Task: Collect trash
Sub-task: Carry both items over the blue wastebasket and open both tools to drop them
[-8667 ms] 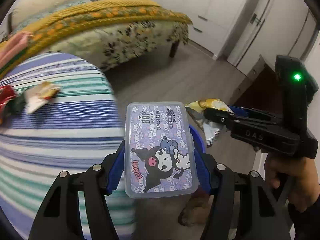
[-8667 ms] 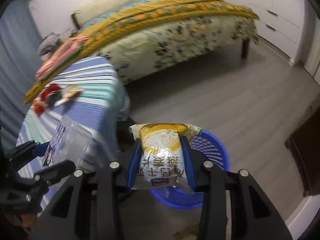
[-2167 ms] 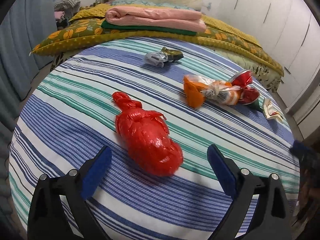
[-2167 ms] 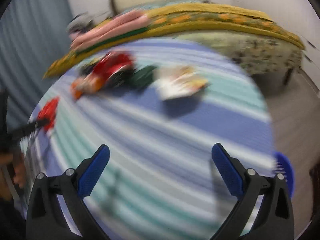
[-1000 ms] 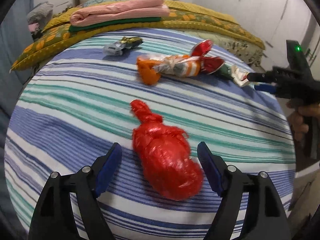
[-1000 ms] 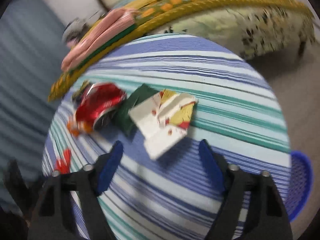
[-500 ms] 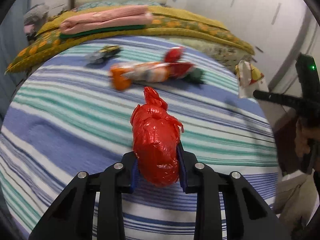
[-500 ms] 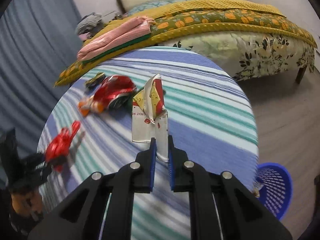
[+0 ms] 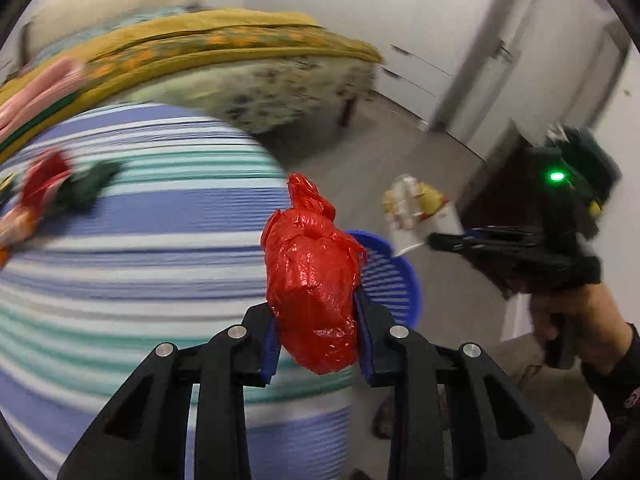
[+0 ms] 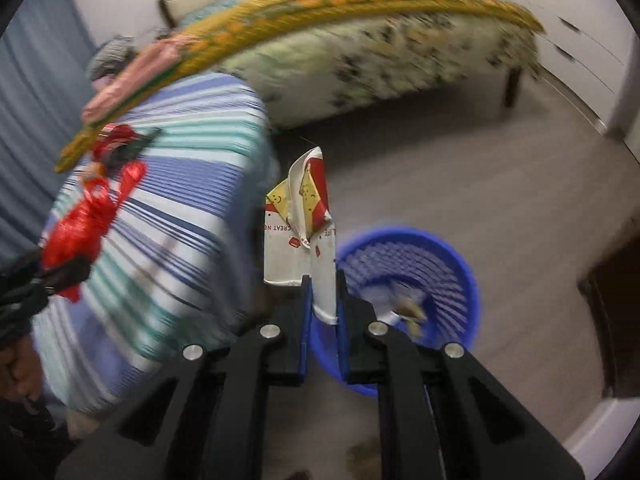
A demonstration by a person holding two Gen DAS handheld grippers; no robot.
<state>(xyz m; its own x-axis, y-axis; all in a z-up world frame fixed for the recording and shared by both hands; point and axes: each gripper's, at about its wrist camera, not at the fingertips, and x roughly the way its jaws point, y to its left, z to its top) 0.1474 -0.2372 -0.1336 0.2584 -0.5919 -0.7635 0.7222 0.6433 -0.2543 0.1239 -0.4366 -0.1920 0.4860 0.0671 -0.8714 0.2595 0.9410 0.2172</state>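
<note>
My left tool [image 9: 318,334] is pinching the crumpled red plastic bag [image 9: 314,280], lifted clear of the striped tabletop [image 9: 140,240] at its edge. My right tool [image 10: 322,300] is pressed together on a flattened white, red and yellow wrapper [image 10: 300,232], which stands upright above the floor beside the blue basket [image 10: 460,264]. Some trash already lies in the basket. More wrappers [image 9: 48,184] remain on the tabletop.
</note>
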